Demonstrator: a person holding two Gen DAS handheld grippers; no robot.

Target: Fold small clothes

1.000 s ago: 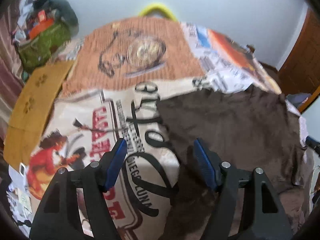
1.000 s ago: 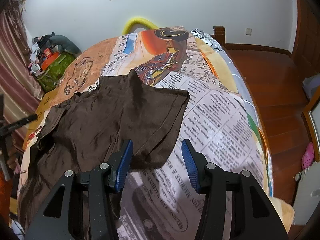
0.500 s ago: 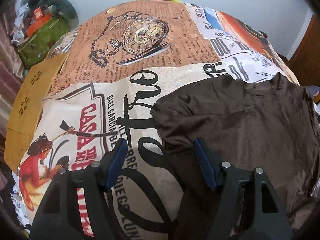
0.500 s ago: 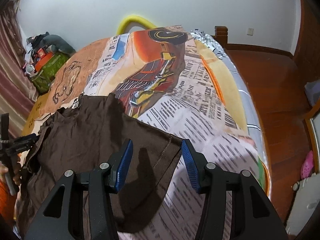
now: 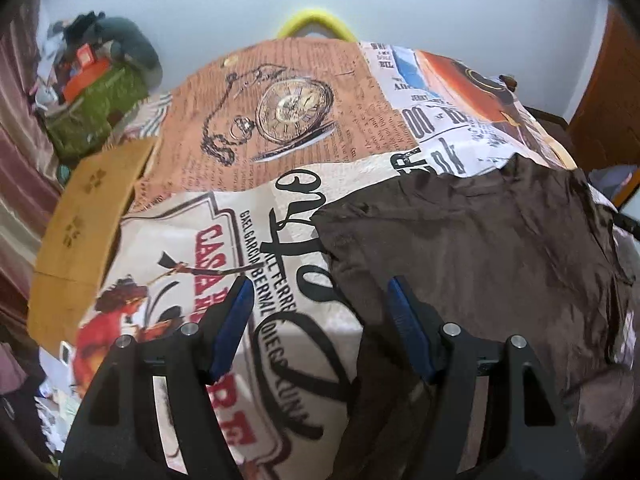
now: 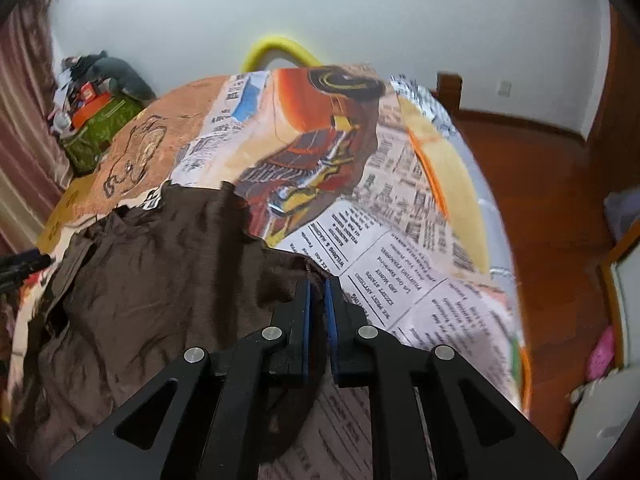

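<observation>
While my left tool (image 5: 320, 300) hovers wide open over the left edge of the brown shirt (image 5: 480, 260) spread on the bed (image 5: 280, 120), my right tool (image 6: 317, 288) has just clamped its jaws on the shirt's right edge.

A printed bedspread (image 5: 280, 128) with a pocket-watch picture fills the middle of the frame. A green bag (image 5: 96, 112) sits upper left. Wooden floor (image 6: 552, 208) runs along the right.
</observation>
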